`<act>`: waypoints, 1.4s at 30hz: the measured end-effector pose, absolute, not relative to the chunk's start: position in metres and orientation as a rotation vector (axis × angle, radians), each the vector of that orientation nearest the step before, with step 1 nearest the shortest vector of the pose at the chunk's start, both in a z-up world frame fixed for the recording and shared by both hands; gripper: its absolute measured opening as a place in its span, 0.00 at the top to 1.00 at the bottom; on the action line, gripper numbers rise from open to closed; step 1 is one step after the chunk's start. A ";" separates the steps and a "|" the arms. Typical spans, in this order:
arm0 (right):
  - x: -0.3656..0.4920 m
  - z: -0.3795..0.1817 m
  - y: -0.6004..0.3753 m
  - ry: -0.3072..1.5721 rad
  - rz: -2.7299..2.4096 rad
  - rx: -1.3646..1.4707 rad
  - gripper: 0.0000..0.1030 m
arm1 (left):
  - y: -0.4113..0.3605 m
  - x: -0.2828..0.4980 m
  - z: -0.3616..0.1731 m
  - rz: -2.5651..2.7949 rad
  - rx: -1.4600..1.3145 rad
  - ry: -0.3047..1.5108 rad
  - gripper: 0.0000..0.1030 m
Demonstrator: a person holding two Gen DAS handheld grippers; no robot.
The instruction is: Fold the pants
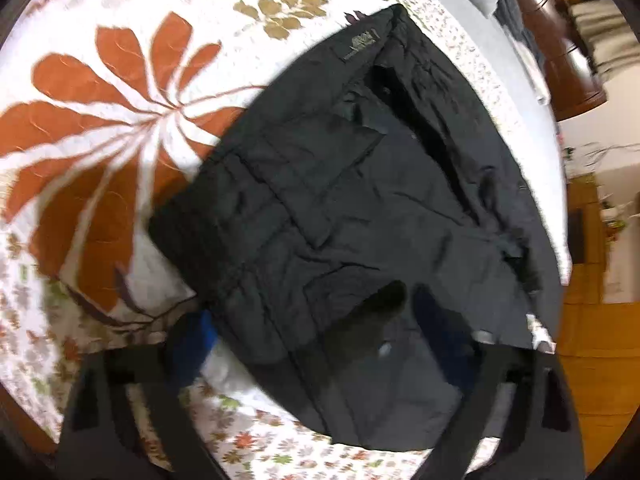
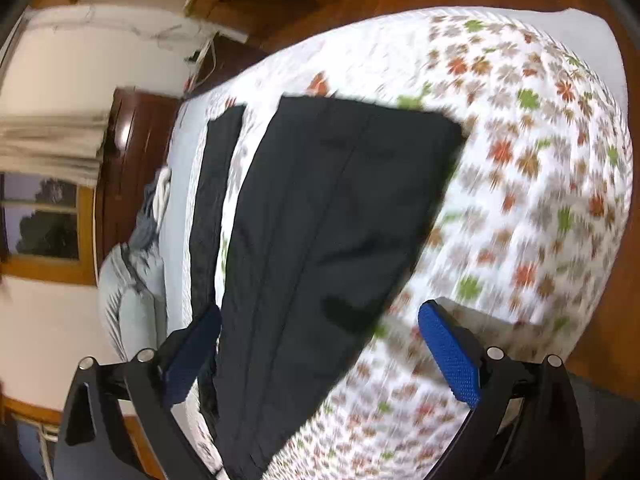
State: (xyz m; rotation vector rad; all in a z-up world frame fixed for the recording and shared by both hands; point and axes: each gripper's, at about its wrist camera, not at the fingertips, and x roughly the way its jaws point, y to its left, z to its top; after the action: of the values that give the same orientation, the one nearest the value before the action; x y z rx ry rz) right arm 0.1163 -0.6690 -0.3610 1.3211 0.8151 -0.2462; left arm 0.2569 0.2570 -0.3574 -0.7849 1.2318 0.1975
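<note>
Here, 1 pair of black fabric pants [image 1: 360,200] lies folded on 1 white quilted bedspread [image 1: 100,32] printed with large orange leaves and small flowers. In the left wrist view the pants fill the centre and run from 12 o'clock, where the waistband label sits, down to 6 o'clock. The left gripper [image 1: 320,344] stands over the near edge of the pants with its 2 blue-padded fingers [image 1: 204,332] apart, the cloth lying between them; blur hides whether the pads press on it. In the right wrist view the same pants stretch from 12 o'clock to 7 o'clock, with 1 narrower black strip of cloth [image 2: 212,200] beside them at 9 o'clock. The right gripper [image 2: 320,352] has its 2 blue pads [image 2: 452,356] spread wide, straddling the near end of the pants, touching nothing. 1 wooden-framed window [image 2: 40,224] shows at 9 o'clock.
</note>
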 end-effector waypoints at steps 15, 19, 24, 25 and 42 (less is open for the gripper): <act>0.137 -0.372 -0.680 0.800 -0.203 1.323 0.83 | 0.271 0.239 -0.347 0.257 -0.859 1.192 0.85; 0.137 -0.365 -0.674 0.794 -0.186 1.310 0.93 | 0.272 0.239 -0.338 0.284 -0.878 1.174 0.88; 0.137 -0.348 -0.649 0.855 -0.144 1.230 0.94 | 0.285 0.217 -0.327 0.329 -0.916 1.144 0.88; 0.134 -0.346 -0.643 0.862 -0.133 1.219 0.94 | 0.290 0.208 -0.327 0.344 -0.918 1.142 0.88; 0.123 -0.315 -0.630 1.084 -0.221 0.970 0.23 | 0.335 0.181 -0.286 0.401 -0.702 1.156 0.16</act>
State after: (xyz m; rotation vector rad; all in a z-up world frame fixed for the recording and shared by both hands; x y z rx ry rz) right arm 0.1227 -0.6303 -0.3148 0.9702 1.0841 -0.2206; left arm 0.1805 0.3354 -0.2857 -0.7020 1.1560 0.4010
